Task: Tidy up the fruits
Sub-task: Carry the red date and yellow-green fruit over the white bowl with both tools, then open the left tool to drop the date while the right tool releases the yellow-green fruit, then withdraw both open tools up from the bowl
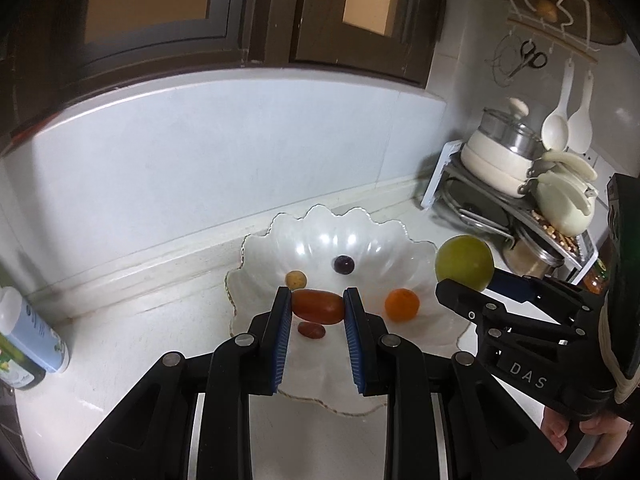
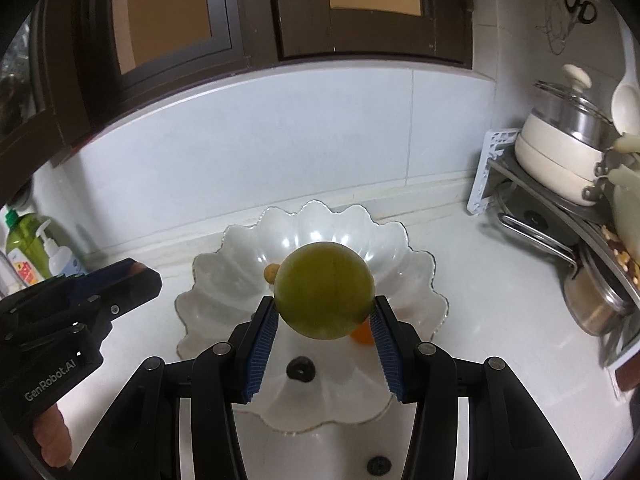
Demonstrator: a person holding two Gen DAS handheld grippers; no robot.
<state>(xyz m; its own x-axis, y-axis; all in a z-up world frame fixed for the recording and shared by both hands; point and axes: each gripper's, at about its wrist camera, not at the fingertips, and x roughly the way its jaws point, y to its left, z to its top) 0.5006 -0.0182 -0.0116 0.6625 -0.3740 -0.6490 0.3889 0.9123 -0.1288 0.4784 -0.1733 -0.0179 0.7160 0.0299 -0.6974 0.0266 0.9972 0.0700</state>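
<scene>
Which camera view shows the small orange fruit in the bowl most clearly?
The left wrist view. There the orange fruit lies fully visible in the white bowl, right of the left gripper. In the right wrist view only a sliver shows, hidden behind the green fruit held by the right gripper.

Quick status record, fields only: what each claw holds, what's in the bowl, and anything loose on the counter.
left claw: shut on red oblong fruit, above the bowl
right claw: shut on green round fruit, above the bowl
bowl: white, scalloped; holds orange fruit, dark grape, small tan fruit, small red fruit
counter: one small dark fruit outside the bowl
</scene>
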